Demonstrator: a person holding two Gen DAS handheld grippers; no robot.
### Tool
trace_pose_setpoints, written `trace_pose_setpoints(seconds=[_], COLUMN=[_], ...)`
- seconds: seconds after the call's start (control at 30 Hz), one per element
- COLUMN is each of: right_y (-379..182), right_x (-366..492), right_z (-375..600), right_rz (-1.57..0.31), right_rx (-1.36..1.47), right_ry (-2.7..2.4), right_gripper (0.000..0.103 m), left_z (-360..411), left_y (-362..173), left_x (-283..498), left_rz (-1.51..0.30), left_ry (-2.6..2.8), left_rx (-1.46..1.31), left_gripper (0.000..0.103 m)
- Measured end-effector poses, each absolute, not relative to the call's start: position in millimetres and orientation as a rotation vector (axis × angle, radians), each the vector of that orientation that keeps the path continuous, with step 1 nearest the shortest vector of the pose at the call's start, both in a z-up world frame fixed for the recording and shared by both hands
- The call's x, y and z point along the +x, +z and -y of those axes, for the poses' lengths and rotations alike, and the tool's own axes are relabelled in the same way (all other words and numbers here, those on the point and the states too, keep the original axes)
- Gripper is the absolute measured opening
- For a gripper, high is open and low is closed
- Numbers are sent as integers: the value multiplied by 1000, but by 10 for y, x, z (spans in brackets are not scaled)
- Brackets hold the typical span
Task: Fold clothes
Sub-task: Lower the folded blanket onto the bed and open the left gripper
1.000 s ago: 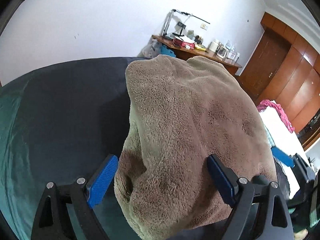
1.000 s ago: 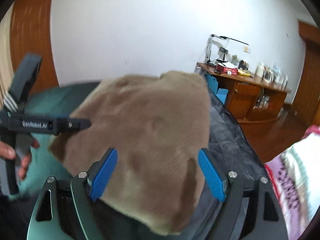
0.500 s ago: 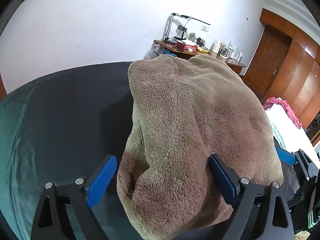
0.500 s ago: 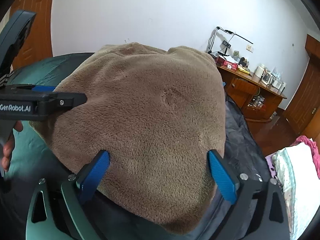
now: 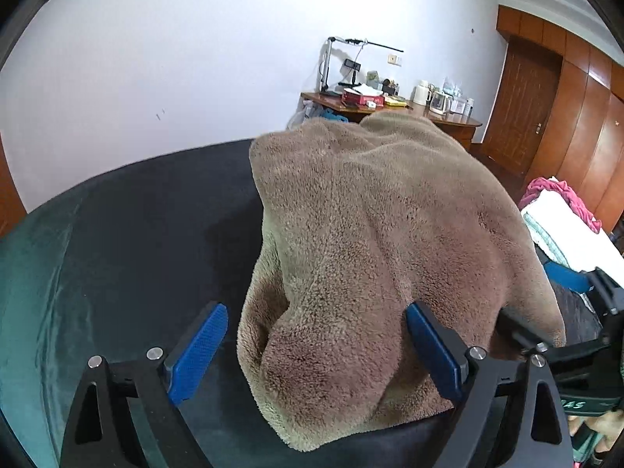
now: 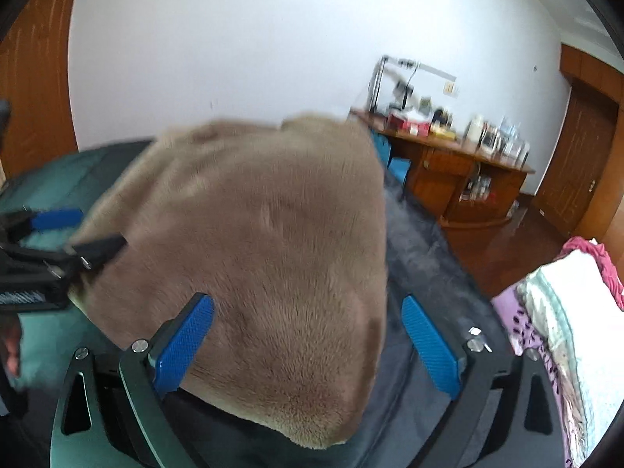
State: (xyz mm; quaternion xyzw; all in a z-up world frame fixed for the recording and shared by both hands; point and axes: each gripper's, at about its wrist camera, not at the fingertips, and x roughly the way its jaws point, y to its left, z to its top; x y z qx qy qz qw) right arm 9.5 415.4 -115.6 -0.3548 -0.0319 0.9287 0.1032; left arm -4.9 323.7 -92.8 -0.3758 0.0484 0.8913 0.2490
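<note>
A brown fleece garment [image 5: 370, 234] lies bunched on a dark sheet [image 5: 156, 214] spread over the bed. My left gripper [image 5: 316, 351] is open, and the garment's near end sits between its blue pads; the left pad stands clear of the cloth. In the right wrist view, which is blurred, the same garment [image 6: 253, 234] fills the middle. My right gripper [image 6: 306, 345] is wide open around its near edge. The left gripper [image 6: 78, 234] shows at that view's left edge, against the fleece. The right gripper [image 5: 577, 312] shows at the left wrist view's right edge.
Teal bedding [image 5: 31, 292] lies under the dark sheet on the left. A wooden desk [image 6: 448, 156] crowded with items stands by the white wall. Wooden wardrobe doors [image 5: 565, 117] line the right. A pile of bedding with a pink cloth [image 6: 565, 312] lies right of the bed.
The right gripper's jaws have spread wider and it has sunk closer to the fleece. In the left wrist view the right gripper has come further into sight at the right.
</note>
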Motion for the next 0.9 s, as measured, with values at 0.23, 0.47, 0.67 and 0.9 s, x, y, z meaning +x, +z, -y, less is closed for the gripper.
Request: trace_pose_setpoints(seconds=[0.23,0.47,0.67,0.9], right_y=[-1308,-1164,-1172,-1344], right_x=[14,366,821,739], right_z=[-4304,-4256,-4402,-4454], right_rz=[39,133,200,288], right_rx=[-1107,-1035,-1088,-1113], right_ry=[2766,2798,2776,2647], right_gripper=[102,102,102,102], left_z=[-3146,-2963,-3043,-3186], left_y=[-1015,-890,-963,-1031], left_x=[-112,92,244,201], left_rz=[-71,-117,-221,-279], left_ry=[2397,2401,2365,2392], left_rx=[-1060,-1038,-1029,-1045], left_gripper=[102,102,102,102])
